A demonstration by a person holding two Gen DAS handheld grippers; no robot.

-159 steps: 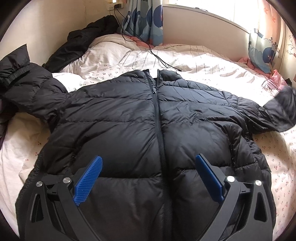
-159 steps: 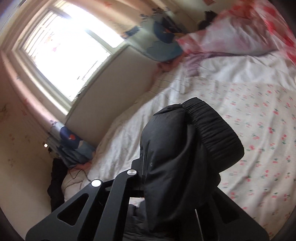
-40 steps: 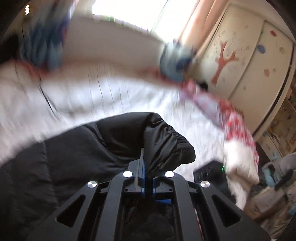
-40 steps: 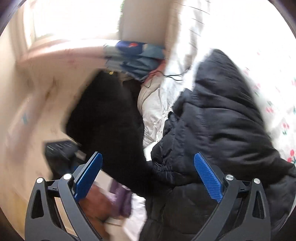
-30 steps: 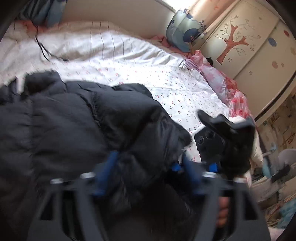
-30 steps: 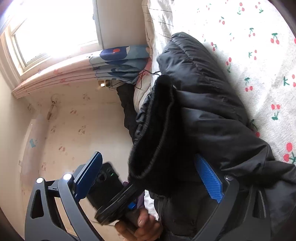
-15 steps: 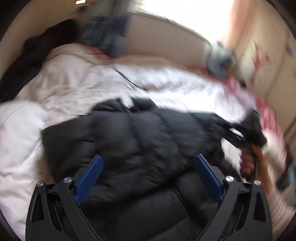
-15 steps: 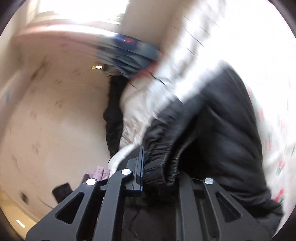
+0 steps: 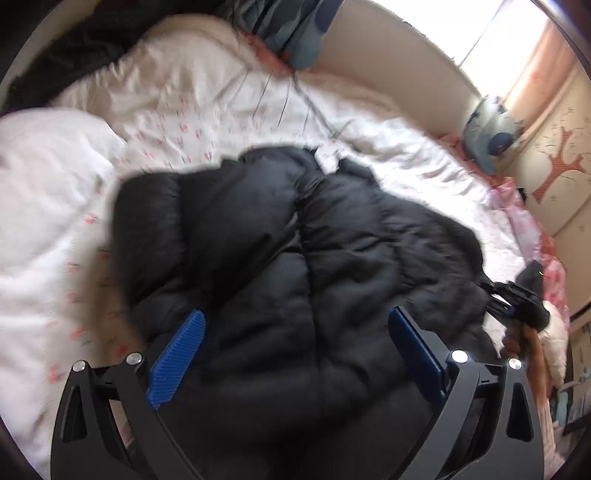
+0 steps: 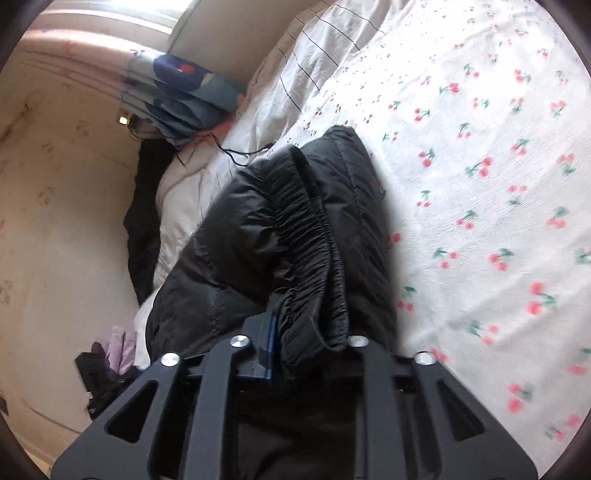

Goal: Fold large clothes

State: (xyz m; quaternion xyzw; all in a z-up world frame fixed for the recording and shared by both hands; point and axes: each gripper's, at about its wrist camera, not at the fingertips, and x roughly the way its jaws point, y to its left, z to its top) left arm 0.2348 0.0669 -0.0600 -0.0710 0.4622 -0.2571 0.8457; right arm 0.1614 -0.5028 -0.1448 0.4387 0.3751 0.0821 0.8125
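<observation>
Cherry-print bedsheet [image 10: 480,155], black puffer jacket [image 9: 295,258], left claw [image 9: 295,354] spread, right claw [image 10: 306,343] opening, cuff [image 10: 314,258] between.

A bed [image 9: 55,221] is covered by a white sheet printed with small red cherries [image 10: 480,166]. A blue patterned curtain [image 9: 295,29] hangs by the headboard, a thin black cable [image 10: 240,151] trails across the bedding, and a cupboard with a red tree motif [image 9: 561,166] stands beyond.

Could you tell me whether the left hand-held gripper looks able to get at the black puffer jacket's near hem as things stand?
Probably yes: the left hand-held gripper is open just above the black puffer jacket, with nothing between them.
</observation>
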